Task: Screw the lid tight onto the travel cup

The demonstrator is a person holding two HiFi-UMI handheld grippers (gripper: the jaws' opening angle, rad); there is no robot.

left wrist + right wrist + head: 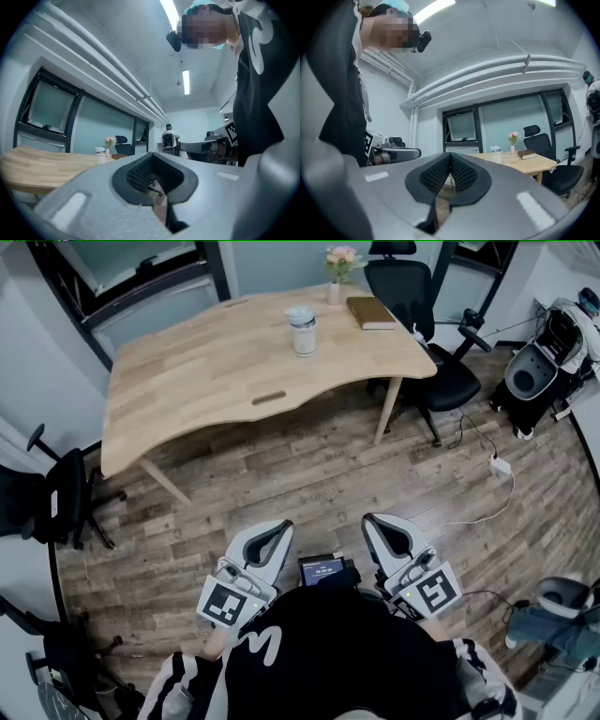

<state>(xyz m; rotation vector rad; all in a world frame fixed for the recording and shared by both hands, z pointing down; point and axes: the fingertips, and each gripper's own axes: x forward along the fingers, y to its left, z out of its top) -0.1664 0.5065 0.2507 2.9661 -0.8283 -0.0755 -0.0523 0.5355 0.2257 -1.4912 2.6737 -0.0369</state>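
Note:
A white travel cup [302, 330] with its lid on top stands upright on the far part of the wooden table [187, 390]. It shows small in the left gripper view as the cup [100, 155] and in the right gripper view as the cup [496, 153]. Both grippers are held close to the person's body, well short of the table. My left gripper [277, 532] is shut with nothing between its jaws. My right gripper [375, 524] is also shut and empty. Both point level toward the table.
A brown book [370, 312] and a small vase of flowers [338, 266] sit on the table's far right. A black office chair [422, 324] stands at the right end, another chair [47, 502] at the left. A white cable and plug [500, 465] lie on the wood floor.

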